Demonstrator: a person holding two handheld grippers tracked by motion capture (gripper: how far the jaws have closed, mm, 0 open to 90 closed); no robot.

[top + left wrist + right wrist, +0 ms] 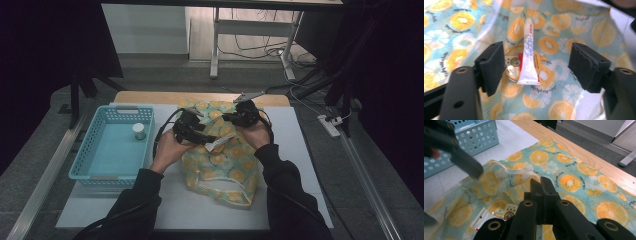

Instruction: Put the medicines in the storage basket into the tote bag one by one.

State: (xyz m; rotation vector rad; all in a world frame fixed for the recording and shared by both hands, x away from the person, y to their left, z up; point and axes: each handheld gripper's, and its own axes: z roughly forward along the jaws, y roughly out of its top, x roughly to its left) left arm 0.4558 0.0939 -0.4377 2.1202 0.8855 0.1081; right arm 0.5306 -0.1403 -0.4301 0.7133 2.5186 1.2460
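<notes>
1. Left tool [536,67] stands with its two black jaws spread wide, nothing between them; it hovers over the mouth of a fabric bag [220,165].
2. Straight ahead of it, between the jaws and farther in, a white squeeze tube [529,53] with red and blue print lies inside the bag, flat crimped end toward the tool.
3. Under the tube sits a round shiny lidded item [512,65], just beside the tool's left jaw.
4. Right tool [543,195] has its jaws pressed together on the bag's thin cloth rim, holding that edge up.
5. The bag is soft, wrinkled cloth, pale teal, printed with orange and kiwi slices; it lies on a white surface [190,205] with a wooden strip along the far edge.
6. Beyond the left tool's outer side stands a light-blue perforated plastic basket [85,160], rectangular, with a small white-capped jar [139,131] inside.
</notes>
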